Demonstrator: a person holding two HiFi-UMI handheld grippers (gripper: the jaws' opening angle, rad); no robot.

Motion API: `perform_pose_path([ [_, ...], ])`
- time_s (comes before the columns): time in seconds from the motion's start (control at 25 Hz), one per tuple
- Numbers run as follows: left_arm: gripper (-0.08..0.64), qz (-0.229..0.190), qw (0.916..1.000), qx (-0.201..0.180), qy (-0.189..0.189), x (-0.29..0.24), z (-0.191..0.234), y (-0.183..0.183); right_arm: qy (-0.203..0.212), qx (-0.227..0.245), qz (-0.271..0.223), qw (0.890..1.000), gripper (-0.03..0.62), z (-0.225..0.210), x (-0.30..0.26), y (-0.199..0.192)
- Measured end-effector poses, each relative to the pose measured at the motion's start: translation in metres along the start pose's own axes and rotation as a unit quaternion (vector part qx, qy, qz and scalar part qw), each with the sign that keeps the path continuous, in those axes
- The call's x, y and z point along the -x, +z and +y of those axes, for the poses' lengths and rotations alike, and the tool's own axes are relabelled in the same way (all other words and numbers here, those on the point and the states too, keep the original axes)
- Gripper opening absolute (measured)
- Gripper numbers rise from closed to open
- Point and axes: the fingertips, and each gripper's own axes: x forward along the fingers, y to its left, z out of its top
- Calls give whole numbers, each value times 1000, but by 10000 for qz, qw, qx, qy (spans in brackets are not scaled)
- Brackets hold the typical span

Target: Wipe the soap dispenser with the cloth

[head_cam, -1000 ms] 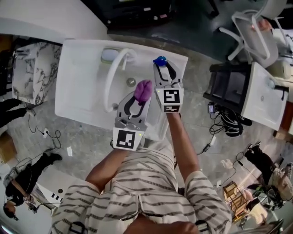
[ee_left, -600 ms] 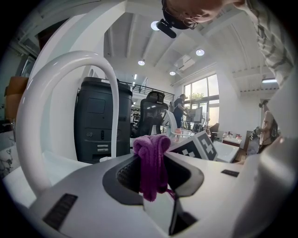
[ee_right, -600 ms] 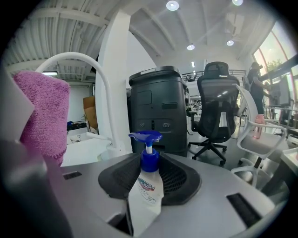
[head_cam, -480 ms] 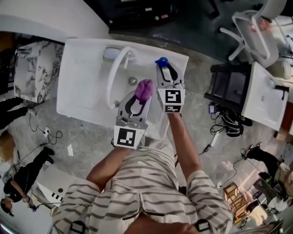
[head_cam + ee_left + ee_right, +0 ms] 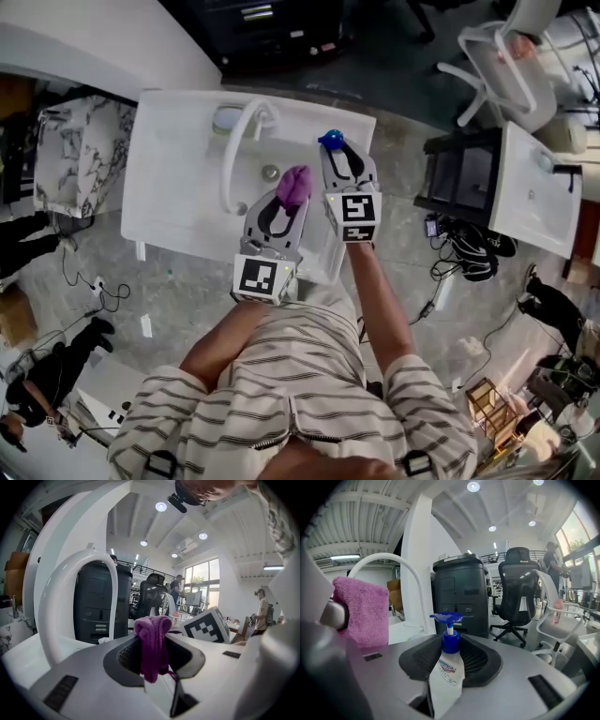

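Left gripper [image 5: 286,200]: fingers were clamped on a bunched purple terry cloth [image 5: 151,630], wad past fingertips, likely as wiping face | Right gripper [image 5: 336,155]: fingers gripped a white plastic soap dispenser with blue pump [image 5: 446,672], pump above fingertips, seemingly steadied for wiping; cloth stood apart, left of these fingers.

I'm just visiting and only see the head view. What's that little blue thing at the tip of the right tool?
Observer: The right gripper view shows it's the blue pump atop a white soap dispenser, clamped in the right tool.
Operator: And the purple lump?
Observer: A cloth, bunched up, its end hanging down, pinched in the left tool.
Operator: Touching the dispenser?
Observer: No; the right gripper view shows a gap between them.
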Motion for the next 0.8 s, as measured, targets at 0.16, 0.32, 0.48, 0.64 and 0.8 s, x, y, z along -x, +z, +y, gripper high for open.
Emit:
perform_pose_path([
  [0.16,118,-32,9999,-77,-62,13,-5,7,-31,-62,-45,10000,130,6,24,14],
  [0.32,118,-140,9996,-196,-143,26,-9,18,-37,-93,-148,9998,130,16,49,31],
  [0.48,118,-174,9992,-259,-264,38,-17,24,-20,-106,-168,9998,130,25,73,43],
  [0.64,118,-166,9984,-344,-421,47,-26,29,-32,-103,-244,9996,130,31,93,55],
  [0.8,118,-174,9968,-495,-607,58,-35,33,-86,-110,-276,9995,130,40,116,63],
])
